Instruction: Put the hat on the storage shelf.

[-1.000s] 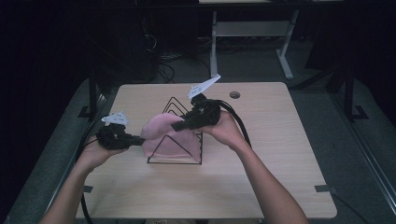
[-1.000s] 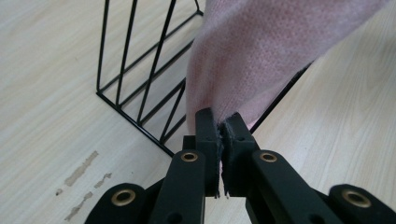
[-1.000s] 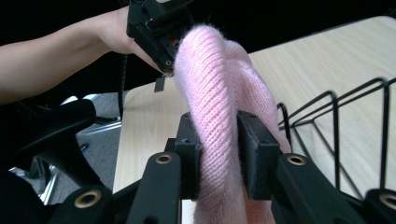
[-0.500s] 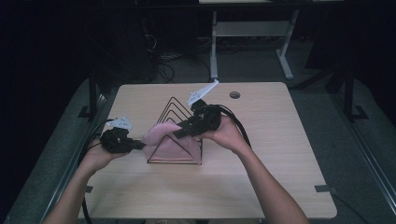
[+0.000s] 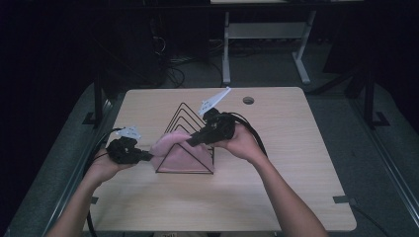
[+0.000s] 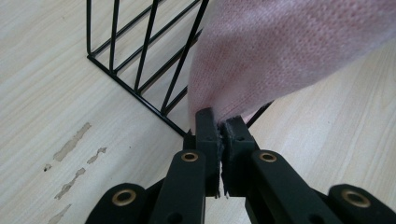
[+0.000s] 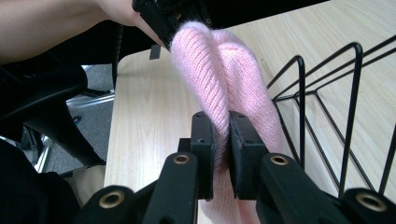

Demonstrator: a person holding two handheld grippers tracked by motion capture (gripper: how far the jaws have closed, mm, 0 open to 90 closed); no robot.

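Both the left gripper [image 5: 148,156] and right gripper [image 5: 190,142] were clamped on a pink knit cloth [image 5: 173,148] draped over the black wire rack [image 5: 190,170]; its jaws had just closed.

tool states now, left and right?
Left tool: closed on an edge of the pink knit cloth.
Right tool: jaws just closed, clamped on the same cloth.
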